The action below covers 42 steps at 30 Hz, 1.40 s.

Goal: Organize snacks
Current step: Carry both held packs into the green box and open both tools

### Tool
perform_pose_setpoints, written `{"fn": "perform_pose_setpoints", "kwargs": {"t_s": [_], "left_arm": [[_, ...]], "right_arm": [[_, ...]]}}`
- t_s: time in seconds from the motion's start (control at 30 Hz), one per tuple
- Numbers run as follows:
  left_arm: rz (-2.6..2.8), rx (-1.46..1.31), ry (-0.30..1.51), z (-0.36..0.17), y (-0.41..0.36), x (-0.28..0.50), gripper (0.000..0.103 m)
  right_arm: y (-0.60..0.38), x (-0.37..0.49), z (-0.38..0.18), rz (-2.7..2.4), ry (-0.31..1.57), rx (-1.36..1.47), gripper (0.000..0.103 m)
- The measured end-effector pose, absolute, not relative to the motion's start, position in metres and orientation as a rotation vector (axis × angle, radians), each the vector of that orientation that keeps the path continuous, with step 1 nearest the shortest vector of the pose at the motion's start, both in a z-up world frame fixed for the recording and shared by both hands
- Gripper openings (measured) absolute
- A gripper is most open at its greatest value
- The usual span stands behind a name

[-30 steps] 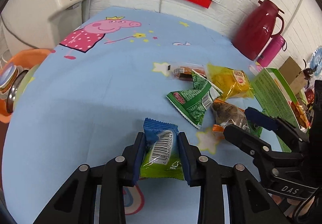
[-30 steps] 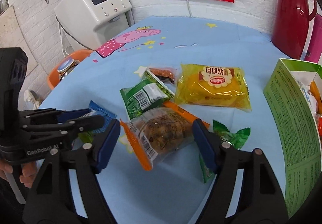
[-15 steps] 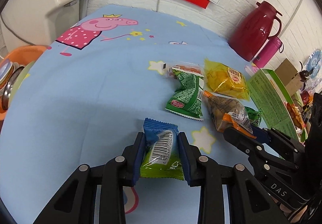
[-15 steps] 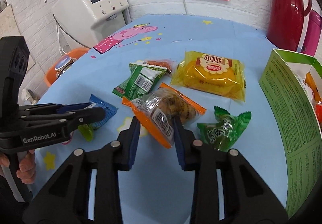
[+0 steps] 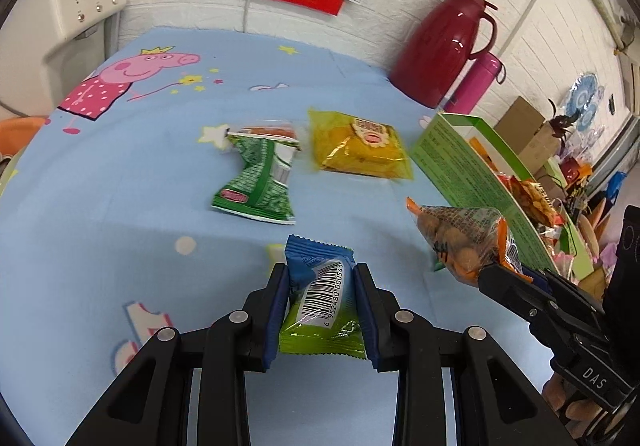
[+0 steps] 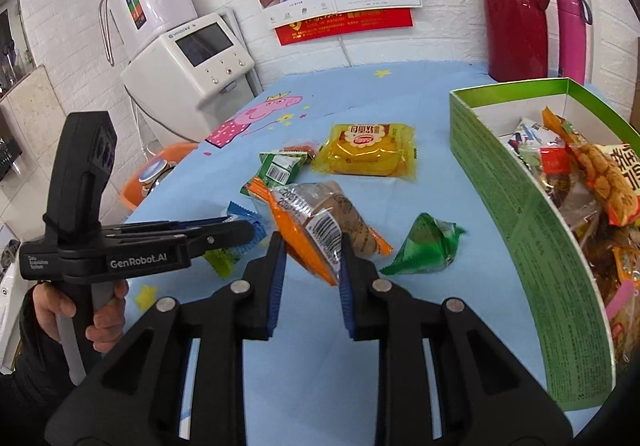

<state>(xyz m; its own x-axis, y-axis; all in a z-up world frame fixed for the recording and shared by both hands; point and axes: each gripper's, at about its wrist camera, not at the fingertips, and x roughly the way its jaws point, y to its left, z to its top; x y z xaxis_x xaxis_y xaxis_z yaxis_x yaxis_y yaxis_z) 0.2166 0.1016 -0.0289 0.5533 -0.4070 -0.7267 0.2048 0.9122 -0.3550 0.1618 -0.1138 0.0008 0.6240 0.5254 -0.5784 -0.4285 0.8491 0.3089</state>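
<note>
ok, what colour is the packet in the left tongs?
Blue top, lime-green bottom, white barcode panel; clearest in the left wrist view.

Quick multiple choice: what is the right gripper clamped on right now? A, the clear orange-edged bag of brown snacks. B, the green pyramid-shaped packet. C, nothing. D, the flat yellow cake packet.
A: the right gripper has its jaws closed on the clear orange-edged bag of brown snacks, lifted near the green cardboard box; the other two packets lie on the table.
</note>
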Motion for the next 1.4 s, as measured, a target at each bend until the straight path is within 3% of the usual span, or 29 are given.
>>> {"fn": "perform_pose_setpoints", "kwargs": {"t_s": [0.43, 0.97, 1.07, 1.13, 1.2, 1.4], "left_arm": [[-0.523, -0.142, 0.826, 0.049, -0.006, 0.215, 0.033], [-0.582, -0.1, 0.797, 0.057, -0.123, 0.282, 0.033], [-0.594, -0.102, 0.821, 0.047, -0.129, 0.289, 0.042], [-0.573, -0.106, 0.84, 0.041, -0.129, 0.289, 0.076], [-0.548, -0.125, 0.813, 0.038, -0.122, 0.285, 0.083], [-0.507, -0.133, 0.823, 0.036, -0.109, 0.281, 0.084]], "right_arm": [[-0.221, 0.128, 0.063, 0.392, 0.442, 0.2, 0.027], [-0.333, 0.147, 0.041, -0.001, 0.462, 0.254, 0.028], [-0.333, 0.158, 0.029, 0.005, 0.527, 0.25, 0.037], [-0.336, 0.156, 0.027, 0.008, 0.525, 0.281, 0.074], [-0.339, 0.15, 0.03, -0.005, 0.496, 0.286, 0.09], [-0.339, 0.15, 0.03, -0.004, 0.493, 0.307, 0.09]]}}
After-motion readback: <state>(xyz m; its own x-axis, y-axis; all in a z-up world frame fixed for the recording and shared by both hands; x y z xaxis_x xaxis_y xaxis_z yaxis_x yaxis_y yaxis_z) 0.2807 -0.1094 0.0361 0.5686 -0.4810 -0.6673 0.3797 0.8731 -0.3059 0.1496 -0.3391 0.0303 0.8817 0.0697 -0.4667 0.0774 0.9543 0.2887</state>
